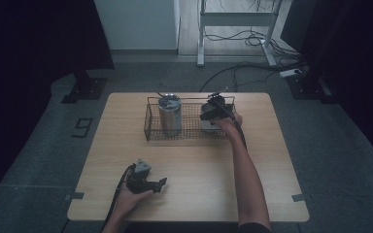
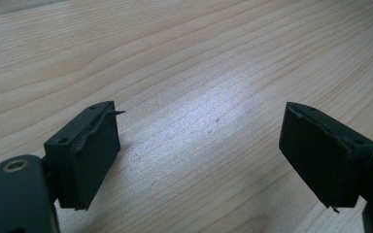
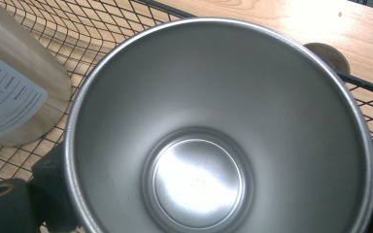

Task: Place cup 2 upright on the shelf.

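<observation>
Steel cup (image 3: pixel 213 126) sits clamped between my right gripper's (image 1: pixel 212 112) jaws at the right end of the wire basket (image 1: pixel 150 124), near the table's (image 1: pixel 272 194) far edge. Bare and smooth, it could slip or knock the labelled tumbler (image 1: pixel 170 115) beside it. My left gripper (image 2: pixel 199 150) rests open, holding nothing.

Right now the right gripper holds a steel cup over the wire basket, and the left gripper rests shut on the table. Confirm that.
Not quite. The left gripper is open, its jaws wide apart over bare table, as the left gripper view shows. The right gripper does hold the steel cup over the wire basket.
</observation>
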{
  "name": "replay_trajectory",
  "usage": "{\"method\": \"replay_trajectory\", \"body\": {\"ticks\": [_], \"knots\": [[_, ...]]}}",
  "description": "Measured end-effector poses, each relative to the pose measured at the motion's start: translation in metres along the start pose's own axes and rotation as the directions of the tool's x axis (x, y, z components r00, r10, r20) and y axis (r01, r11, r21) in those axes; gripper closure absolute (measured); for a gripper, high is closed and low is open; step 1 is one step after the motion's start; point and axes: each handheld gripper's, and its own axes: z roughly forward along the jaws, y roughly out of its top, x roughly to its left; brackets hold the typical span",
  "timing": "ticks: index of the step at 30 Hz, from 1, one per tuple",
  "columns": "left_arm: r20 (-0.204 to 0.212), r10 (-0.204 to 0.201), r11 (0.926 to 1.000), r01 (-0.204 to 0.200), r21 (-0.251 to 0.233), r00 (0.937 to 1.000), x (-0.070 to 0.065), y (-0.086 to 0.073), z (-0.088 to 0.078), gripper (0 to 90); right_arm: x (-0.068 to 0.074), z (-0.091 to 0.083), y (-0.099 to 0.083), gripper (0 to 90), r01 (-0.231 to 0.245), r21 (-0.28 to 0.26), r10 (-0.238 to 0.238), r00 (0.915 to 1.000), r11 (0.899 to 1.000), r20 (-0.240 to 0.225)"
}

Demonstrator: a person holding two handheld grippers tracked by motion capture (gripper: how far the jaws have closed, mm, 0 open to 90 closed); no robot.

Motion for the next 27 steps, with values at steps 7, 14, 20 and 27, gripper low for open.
{"method": "replay_trajectory", "body": {"ticks": [7,14,20,27], "knots": [[0.000,0.001,1.0000,-0.001,-0.003,1.0000,-0.001,0.000,0.000,14.9,0.001,-0.001,-0.002,4.9,0.004,0.018,-0.004,0.9998,1.000,0.020],[0.001,0.002,1.0000,-0.002,-0.002,1.0000,-0.001,0.000,0.000,14.9,0.000,-0.011,0.001,0.6,-0.055,-0.027,0.055,0.9985,0.998,-0.004],[0.001,0.001,1.0000,-0.001,-0.004,1.0000,-0.002,0.001,0.000,14.9,0.000,-0.026,0.001,0.7,-0.084,-0.117,0.082,0.9964,0.990,-0.022],[0.000,0.009,1.0000,-0.009,-0.001,1.0000,-0.003,0.000,0.001,14.9,0.000,-0.042,-0.008,1.0,-0.082,-0.162,0.081,0.9967,0.983,-0.009]]}}
